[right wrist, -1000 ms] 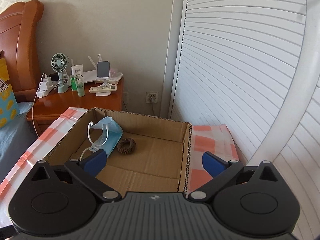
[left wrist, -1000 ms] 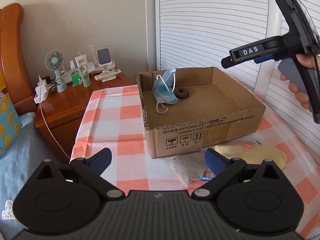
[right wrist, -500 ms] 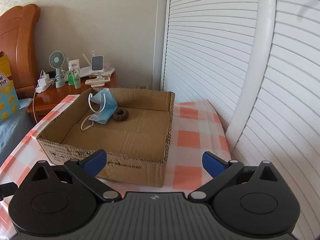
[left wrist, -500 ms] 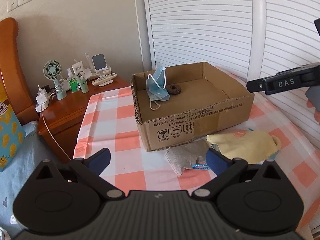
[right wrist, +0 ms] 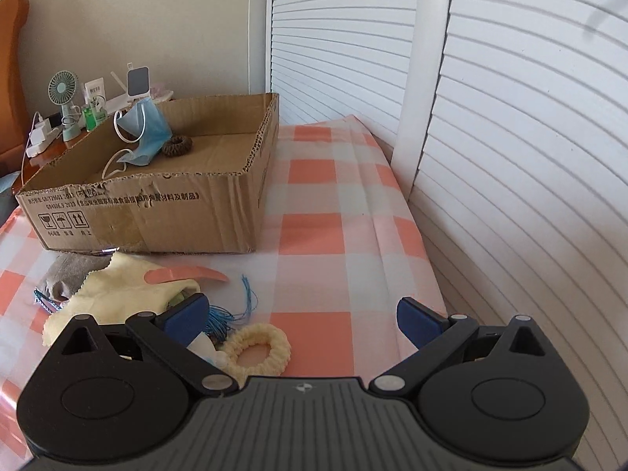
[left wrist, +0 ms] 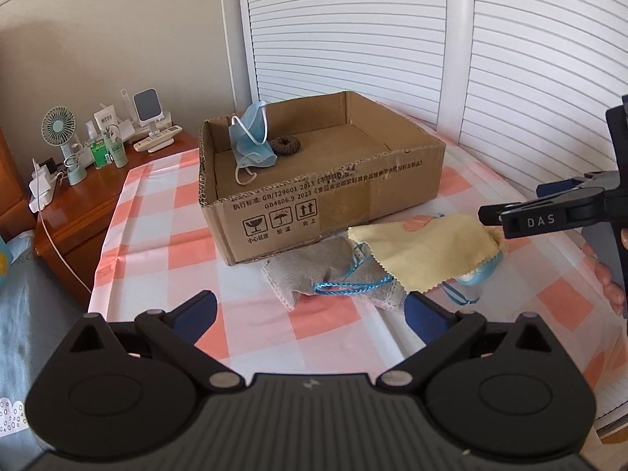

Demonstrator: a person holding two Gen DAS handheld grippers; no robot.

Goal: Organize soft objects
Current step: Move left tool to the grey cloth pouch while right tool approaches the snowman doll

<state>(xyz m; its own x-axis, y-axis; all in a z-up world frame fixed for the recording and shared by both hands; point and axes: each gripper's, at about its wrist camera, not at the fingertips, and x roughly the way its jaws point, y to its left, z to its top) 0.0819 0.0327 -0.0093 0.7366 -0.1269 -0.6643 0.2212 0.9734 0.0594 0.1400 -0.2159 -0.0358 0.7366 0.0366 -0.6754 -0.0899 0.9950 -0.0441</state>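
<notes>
Both grippers are open and empty. The left gripper point(left wrist: 310, 312) hangs over the near part of the bench point(left wrist: 165, 212), which wears an orange-and-white checked cloth, with its blue pads spread wide and nothing between them. The right gripper point(right wrist: 300, 312) is also spread wide, low over the cloth near the right edge; in the left wrist view it shows from the side at far right, held by a hand point(left wrist: 608, 274). A cardboard box point(left wrist: 333, 212) sits open-topped on the bench — inside it, toward the back left corner, a blue face mask point(left wrist: 251, 141) leans on the wall with a brown scrunchie point(left wrist: 285, 144) just beside it on the box floor. The remaining soft things lie on the cloth in front of the box: a grey drawstring pouch point(left wrist: 314, 271) with blue cord touches the box's front, and a yellow cloth point(left wrist: 428, 253) overlaps the pouch's right end. A small light-blue item peeks out under the yellow cloth, too covered to identify. In the right wrist view, a cream scrunchie point(right wrist: 257, 347) lies just by the left pad, next to a blue tassel point(right wrist: 231, 314) — a pink strip point(right wrist: 184, 274) rests on the yellow cloth. A wooden nightstand point(left wrist: 78, 204) to the left holds a small fan point(left wrist: 59, 127) and bottles.
</notes>
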